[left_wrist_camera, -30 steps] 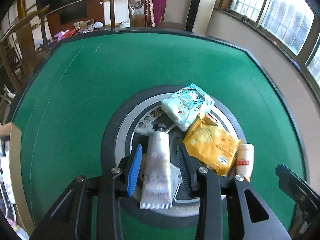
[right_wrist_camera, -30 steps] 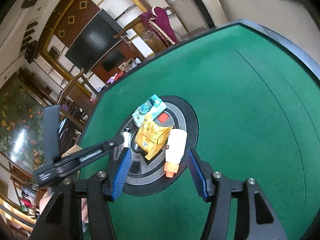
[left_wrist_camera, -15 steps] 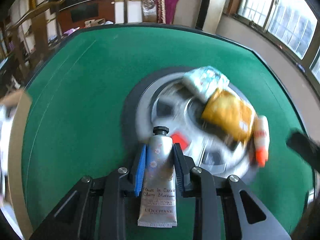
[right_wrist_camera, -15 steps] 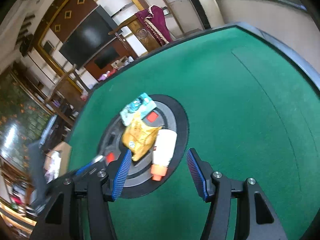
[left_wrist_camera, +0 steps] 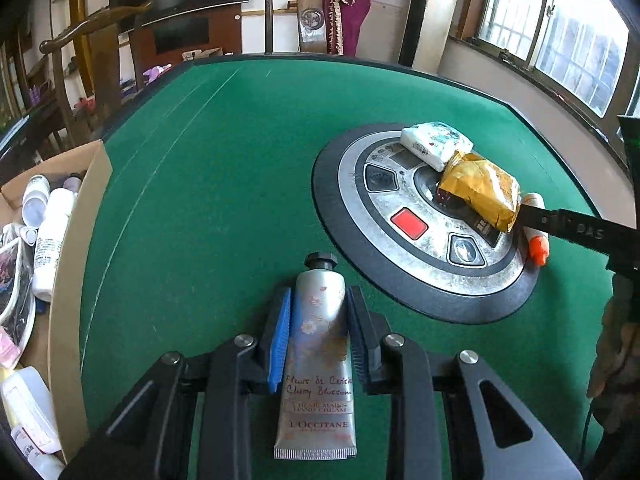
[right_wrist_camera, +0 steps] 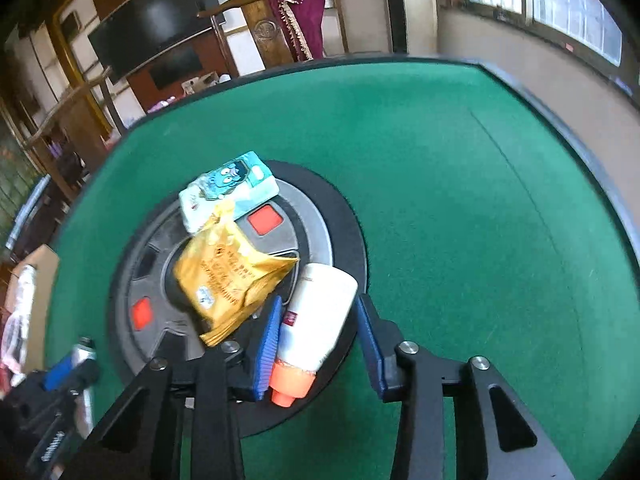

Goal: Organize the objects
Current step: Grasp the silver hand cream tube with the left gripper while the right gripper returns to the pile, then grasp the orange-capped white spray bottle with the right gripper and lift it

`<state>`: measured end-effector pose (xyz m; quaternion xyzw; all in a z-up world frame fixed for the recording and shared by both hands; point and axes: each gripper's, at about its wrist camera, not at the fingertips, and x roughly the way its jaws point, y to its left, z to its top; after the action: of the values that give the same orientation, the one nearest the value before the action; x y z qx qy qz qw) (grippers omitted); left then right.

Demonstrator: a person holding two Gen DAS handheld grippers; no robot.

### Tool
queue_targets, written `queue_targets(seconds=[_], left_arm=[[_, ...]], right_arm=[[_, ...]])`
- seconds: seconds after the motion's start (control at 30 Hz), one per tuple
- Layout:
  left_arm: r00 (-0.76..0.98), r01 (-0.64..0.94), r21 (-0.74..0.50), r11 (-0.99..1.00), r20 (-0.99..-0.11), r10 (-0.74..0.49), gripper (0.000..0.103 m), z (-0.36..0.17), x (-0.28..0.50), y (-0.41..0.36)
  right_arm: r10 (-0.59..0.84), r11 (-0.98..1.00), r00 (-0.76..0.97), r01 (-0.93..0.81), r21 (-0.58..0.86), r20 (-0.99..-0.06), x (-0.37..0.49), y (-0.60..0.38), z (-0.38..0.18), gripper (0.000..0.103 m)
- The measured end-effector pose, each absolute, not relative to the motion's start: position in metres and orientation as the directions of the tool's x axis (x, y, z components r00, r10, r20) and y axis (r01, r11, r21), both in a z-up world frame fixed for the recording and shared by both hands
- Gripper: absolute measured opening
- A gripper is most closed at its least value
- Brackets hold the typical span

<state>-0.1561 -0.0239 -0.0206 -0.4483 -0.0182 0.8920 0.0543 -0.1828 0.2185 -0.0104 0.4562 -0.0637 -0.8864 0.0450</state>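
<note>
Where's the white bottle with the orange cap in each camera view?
Left wrist view: white bottle far right, at the edge of the round centre panel, partly behind the yellow packet.
Right wrist view: bottle bottom centre, between the right gripper fingers.
Shared landmark: the yellow packet.

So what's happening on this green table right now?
A person is clearing toiletries off the round grey control panel. The left gripper is clamped on a silver floral hand-cream tube. The right gripper has just been closing around a white bottle with an orange cap, with a gap at one pad. A yellow packet and a blue cartoon tissue pack remain.
</note>
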Motion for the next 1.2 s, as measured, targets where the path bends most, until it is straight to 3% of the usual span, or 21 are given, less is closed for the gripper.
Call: queue_targets(seconds=[0.03,0.1,0.3,0.57,0.83,1.2], left_arm=[[-0.592,-0.081,-0.082,-0.993,-0.797,0.114,0.026,-0.021,-0.157,-0.024],[-0.593,-0.081,-0.083,-0.993,-0.797,0.115,0.026,-0.021,-0.157,-0.024],[-0.593,-0.079,-0.111,-0.991,-0.794,0.136,0.026,-0.021,-0.156,-0.029],[-0.602,-0.078,-0.181,-0.98,-0.775,0.191,0.026,-0.019,-0.157,-0.034],[-0.634,-0.079,-0.195,-0.978,-0.747,0.2,0.026,-0.008,-0.153,-0.035],[-0.67,-0.083,-0.21,-0.974,-0.712,0.21,0.026,0.003,-0.149,-0.038]], right_arm=[[-0.117,-0.992,-0.589,0.025,0.127,-0.799,-0.182,0.218,-0.011,0.029],[-0.11,-0.994,-0.597,0.043,0.105,-0.794,-0.181,0.219,-0.01,0.029],[-0.194,-0.974,-0.595,0.022,0.226,-0.78,-0.17,0.244,-0.005,0.029],[-0.27,-0.953,-0.658,0.081,0.291,-0.703,-0.147,0.241,0.026,0.029],[-0.385,-0.921,-0.643,0.229,0.314,-0.662,-0.125,0.194,0.034,0.029],[-0.396,-0.918,-0.642,0.288,0.273,-0.656,-0.117,0.163,0.03,0.029]])
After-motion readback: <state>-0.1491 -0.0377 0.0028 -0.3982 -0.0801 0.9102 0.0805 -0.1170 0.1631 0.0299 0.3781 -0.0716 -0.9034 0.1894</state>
